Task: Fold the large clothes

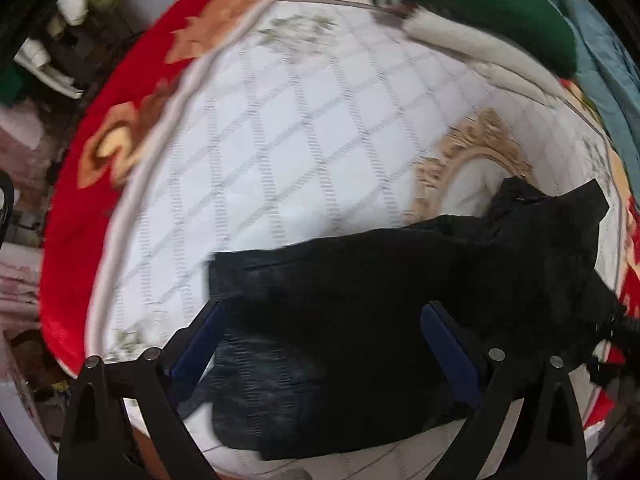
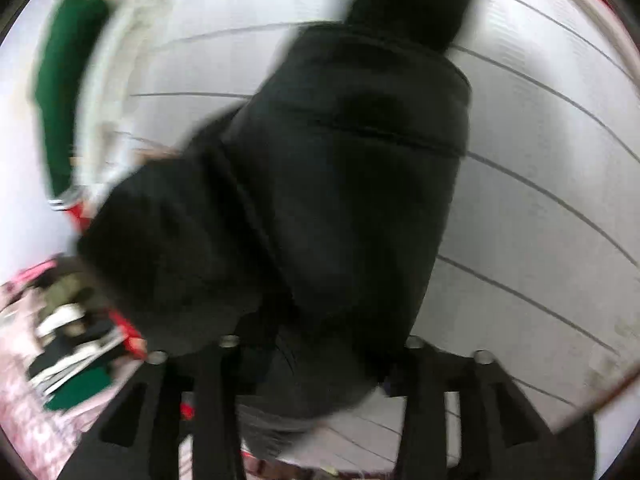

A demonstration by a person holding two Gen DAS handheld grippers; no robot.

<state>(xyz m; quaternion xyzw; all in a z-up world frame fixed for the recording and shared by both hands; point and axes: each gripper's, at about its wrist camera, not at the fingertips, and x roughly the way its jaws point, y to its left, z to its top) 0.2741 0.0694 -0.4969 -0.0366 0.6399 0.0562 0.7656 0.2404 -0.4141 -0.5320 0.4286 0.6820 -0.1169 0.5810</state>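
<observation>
Garment (image 1: 360,300) spread between parted left jaws, on mattress (image 1: 280,140).

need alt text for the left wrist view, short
A black garment lies rumpled on a white quilted mattress, with the left gripper open just above it, jaws spread wide. A red floral blanket edges the mattress, and green clothing lies at its far side.
</observation>
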